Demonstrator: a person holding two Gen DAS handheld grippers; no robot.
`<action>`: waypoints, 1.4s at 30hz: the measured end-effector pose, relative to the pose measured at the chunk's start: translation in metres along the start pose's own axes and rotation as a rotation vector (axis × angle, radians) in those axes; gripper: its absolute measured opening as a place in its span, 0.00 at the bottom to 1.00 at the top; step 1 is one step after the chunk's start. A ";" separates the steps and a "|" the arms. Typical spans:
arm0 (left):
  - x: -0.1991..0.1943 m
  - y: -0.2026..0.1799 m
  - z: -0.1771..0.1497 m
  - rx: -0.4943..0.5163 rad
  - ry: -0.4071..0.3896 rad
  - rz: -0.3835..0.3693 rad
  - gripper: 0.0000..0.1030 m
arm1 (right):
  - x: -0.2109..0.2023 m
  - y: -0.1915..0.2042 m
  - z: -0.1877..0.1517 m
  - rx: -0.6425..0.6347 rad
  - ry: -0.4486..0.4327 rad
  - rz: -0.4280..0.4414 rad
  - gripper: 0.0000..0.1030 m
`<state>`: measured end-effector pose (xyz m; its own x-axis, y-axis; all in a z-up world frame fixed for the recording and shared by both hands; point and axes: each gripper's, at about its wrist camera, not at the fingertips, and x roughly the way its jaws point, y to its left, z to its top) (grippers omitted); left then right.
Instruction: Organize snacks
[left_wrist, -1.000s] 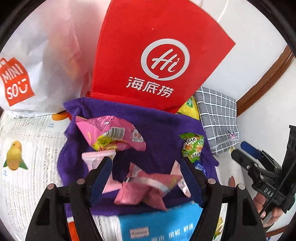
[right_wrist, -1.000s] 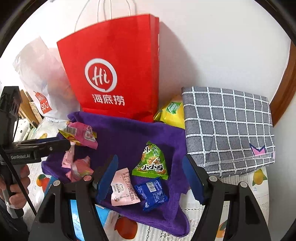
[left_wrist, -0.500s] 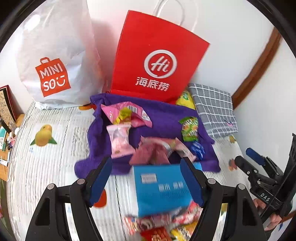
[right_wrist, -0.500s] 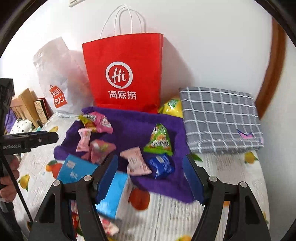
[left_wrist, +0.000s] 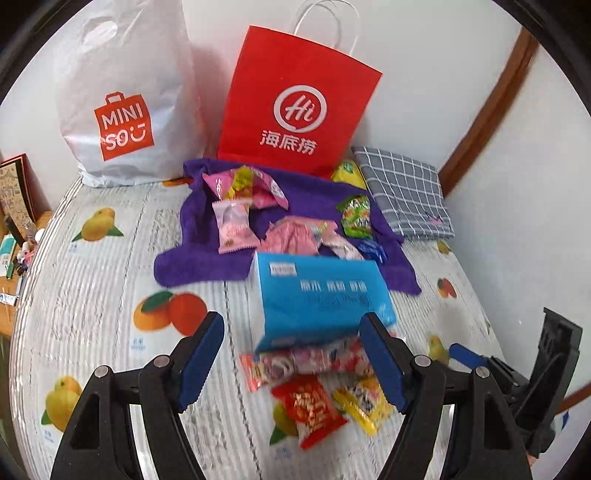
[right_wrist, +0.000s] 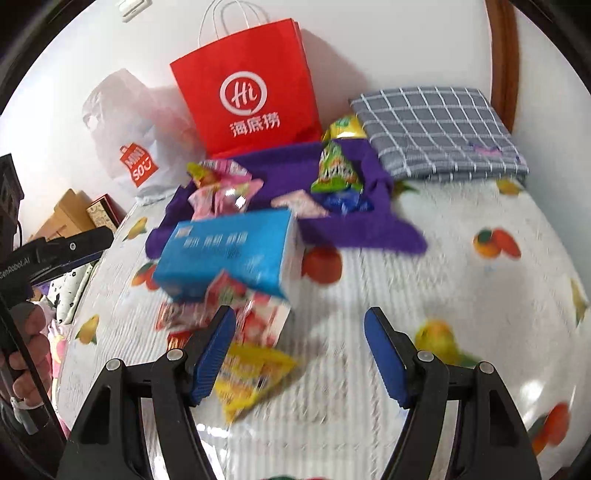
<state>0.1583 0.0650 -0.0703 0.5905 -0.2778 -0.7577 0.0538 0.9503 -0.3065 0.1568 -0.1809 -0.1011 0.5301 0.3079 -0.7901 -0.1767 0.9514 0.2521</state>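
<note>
On bed, fruit-print cover (left_wrist: 92, 295): snacks in two groups.
Group one, on purple towel (left_wrist: 295, 195) before red paper bag (left_wrist: 295, 99): pink packets (left_wrist: 236, 225), green triangular pack (left_wrist: 354, 216), small blue pack (right_wrist: 341, 201). Yellow pack (left_wrist: 345, 171) wedged between red bag and folded grey checked cloth (left_wrist: 406, 192).
Group two, nearer, off towel: blue carton (left_wrist: 317, 299) tipped on its side, open end toward camera, spilling long pink-and-red wrapper (left_wrist: 306, 363), red sachet (left_wrist: 308, 410), yellow sachet (left_wrist: 364, 406).
White plastic bag (left_wrist: 122, 92) standing left of red bag.

Risks, judged:
- Carton rolling or sliding on soft bedding if nudged by a finger; more contents spilled.
- Thin, slick sachets lying flat; likely to skid or fold instead of being pinched.
- Overlapping wrappers; two lifted together, one dropped.
- Views blurred by motion; aim possibly off.

Left hand-held gripper (left_wrist: 291, 360): jaws spread wide, nothing held, poised above the spilled sachets at carton mouth, touching nothing visible.
Right hand-held gripper (right_wrist: 299, 354): jaws likewise spread wide, nothing held, over bare cover just right of yellow sachet.
</note>
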 end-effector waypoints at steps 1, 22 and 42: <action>-0.001 0.001 -0.004 0.002 0.002 0.004 0.72 | 0.001 0.003 -0.006 -0.004 0.002 0.010 0.72; 0.001 0.028 -0.055 -0.017 0.070 0.050 0.72 | 0.060 0.031 -0.042 -0.016 0.035 -0.001 0.56; 0.068 -0.020 -0.086 0.032 0.166 0.052 0.72 | 0.034 -0.047 -0.044 -0.030 -0.048 -0.047 0.46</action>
<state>0.1281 0.0148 -0.1647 0.4519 -0.2453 -0.8577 0.0540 0.9672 -0.2481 0.1463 -0.2151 -0.1644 0.5772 0.2633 -0.7730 -0.1751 0.9645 0.1978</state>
